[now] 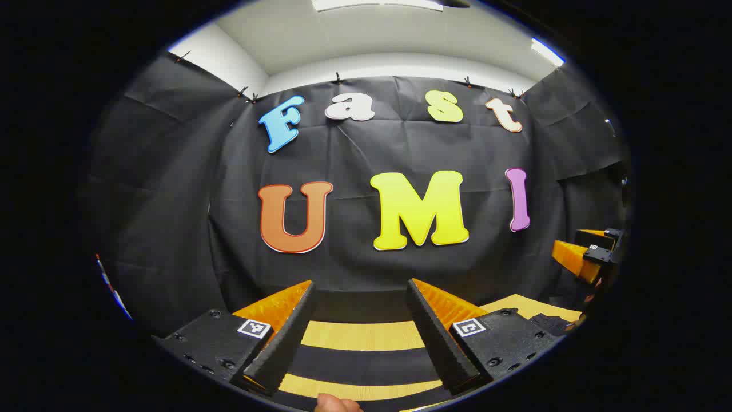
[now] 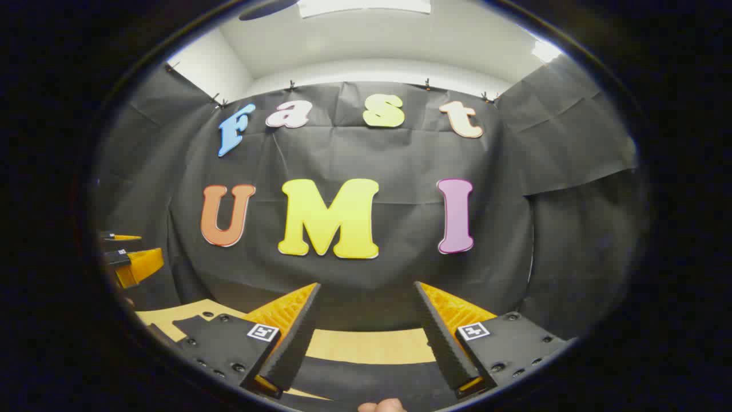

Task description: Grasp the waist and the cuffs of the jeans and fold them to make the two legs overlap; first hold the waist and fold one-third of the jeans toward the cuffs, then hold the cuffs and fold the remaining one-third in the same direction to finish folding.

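Observation:
My left gripper (image 1: 360, 283) is open, with nothing between its black-padded orange fingers (image 1: 286, 332), and it is held level facing the booth's back wall. Below it, a dark band of cloth (image 1: 366, 366), apparently the jeans, lies across the pale wooden table (image 1: 360, 336). My right gripper (image 2: 367, 284) is open too and holds nothing. A dark cloth strip (image 2: 366, 380) lies on the table (image 2: 366, 346) under it. Both grippers hang above the cloth, apart from it. I cannot make out waist or cuffs.
The right gripper (image 1: 589, 252) shows at the right edge of the left gripper view, and the left gripper (image 2: 128, 257) at the left edge of the right gripper view. A person's fingertip (image 1: 334, 403) peeks in at the bottom. Black cloth walls surround the table.

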{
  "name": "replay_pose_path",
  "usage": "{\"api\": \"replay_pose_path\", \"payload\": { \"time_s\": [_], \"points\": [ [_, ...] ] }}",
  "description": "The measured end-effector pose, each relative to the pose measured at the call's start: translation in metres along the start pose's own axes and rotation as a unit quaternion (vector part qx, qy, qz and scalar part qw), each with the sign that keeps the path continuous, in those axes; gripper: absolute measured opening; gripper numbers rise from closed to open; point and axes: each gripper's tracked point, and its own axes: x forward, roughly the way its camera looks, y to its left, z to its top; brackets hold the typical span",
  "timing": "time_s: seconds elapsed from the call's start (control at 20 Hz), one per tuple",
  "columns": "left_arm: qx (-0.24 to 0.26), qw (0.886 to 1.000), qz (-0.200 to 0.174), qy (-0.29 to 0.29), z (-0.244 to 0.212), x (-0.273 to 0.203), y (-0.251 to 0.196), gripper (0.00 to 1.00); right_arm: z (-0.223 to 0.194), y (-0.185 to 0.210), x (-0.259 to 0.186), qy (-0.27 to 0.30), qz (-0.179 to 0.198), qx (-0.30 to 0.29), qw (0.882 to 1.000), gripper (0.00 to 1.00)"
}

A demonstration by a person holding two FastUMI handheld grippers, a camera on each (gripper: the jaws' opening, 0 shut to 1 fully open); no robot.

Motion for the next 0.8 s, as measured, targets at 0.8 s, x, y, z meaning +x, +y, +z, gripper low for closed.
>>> {"api": "replay_pose_path", "payload": {
  "time_s": [0.8],
  "points": [
    [-0.003,1.0,0.008,-0.02,0.013,-0.025,-0.002,0.99,0.011,-0.002,-0.017,-0.024,0.015,-0.01,1.0,0.94]
  ]
}}
